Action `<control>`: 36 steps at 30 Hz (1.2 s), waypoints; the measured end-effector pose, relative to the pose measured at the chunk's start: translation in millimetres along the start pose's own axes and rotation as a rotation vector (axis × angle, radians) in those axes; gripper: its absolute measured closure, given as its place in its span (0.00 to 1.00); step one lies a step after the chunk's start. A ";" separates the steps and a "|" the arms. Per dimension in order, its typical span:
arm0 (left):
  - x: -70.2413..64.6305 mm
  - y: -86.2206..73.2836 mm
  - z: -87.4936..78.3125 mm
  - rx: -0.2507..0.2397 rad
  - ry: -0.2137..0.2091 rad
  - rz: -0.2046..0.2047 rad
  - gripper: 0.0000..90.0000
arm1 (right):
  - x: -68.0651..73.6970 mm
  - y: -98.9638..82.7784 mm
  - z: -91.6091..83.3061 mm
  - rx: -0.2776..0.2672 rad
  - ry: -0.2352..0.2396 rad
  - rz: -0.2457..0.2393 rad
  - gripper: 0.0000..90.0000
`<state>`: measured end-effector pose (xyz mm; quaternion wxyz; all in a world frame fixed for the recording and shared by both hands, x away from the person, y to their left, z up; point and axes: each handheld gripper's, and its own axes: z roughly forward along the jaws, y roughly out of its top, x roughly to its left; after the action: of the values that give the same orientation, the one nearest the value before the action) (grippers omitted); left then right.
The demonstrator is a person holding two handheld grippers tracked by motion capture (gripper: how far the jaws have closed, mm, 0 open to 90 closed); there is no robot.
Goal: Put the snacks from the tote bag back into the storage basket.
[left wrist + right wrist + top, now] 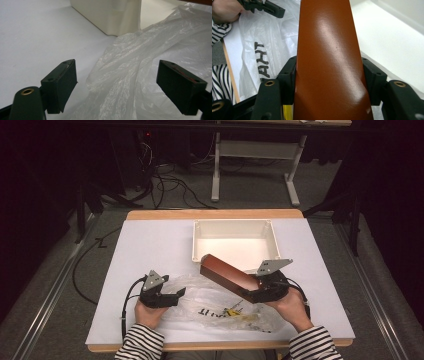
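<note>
A long reddish-brown box (225, 272) (329, 62) is tilted in the air, its far end over the near rim of the white tray (232, 222). My right gripper (257, 292) (332, 77) is shut on the box's near end, one pad on each side. A crumpled clear plastic bag (210, 305) (130, 62) with black lettering lies on the table under the box. My left gripper (176, 295) (117, 82) rests at the bag's left edge, open; bag film lies loose between its jaws without touching the pads.
The white tray (110, 17) (402, 12) stands at the back middle of the white mat (150, 245). The left gripper (272, 8) and a striped sleeve (219, 27) show in the right gripper view. Cables and table legs lie beyond the far edge.
</note>
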<state>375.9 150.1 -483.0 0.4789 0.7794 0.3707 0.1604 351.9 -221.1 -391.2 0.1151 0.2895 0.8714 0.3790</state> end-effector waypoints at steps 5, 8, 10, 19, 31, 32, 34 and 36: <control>-0.3 0.0 -0.5 0.000 0.013 0.002 0.20 | -3.2 2.5 -1.3 0.004 -0.013 0.011 0.47; 0.4 -0.4 -1.2 -0.008 0.023 -0.005 0.20 | -6.7 4.2 -1.8 0.014 -0.030 0.014 0.46; 0.8 -0.4 -1.4 -0.007 0.021 -0.007 0.21 | -8.8 4.8 -1.8 0.015 -0.041 0.029 0.46; 0.6 -0.3 -0.6 -0.002 0.021 -0.005 0.21 | -20.4 15.1 -4.4 0.010 -0.069 0.067 0.47; 0.0 0.1 0.7 0.013 0.021 0.000 0.22 | -38.5 31.5 0.0 0.036 -0.105 0.082 0.46; -0.2 0.2 1.0 0.016 0.022 0.003 0.22 | -40.2 33.2 -0.1 0.035 -0.107 0.083 0.46; -0.5 0.3 1.1 0.017 0.021 0.005 0.22 | -42.8 36.6 0.1 0.022 -0.115 0.089 0.46; -0.4 0.2 1.0 0.017 0.021 0.005 0.22 | -45.7 39.7 1.3 0.022 -0.117 0.095 0.46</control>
<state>376.4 149.1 -483.2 0.4680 0.7826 0.3751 0.1666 405.9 -225.7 -364.1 0.1445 0.3535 0.8525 0.3570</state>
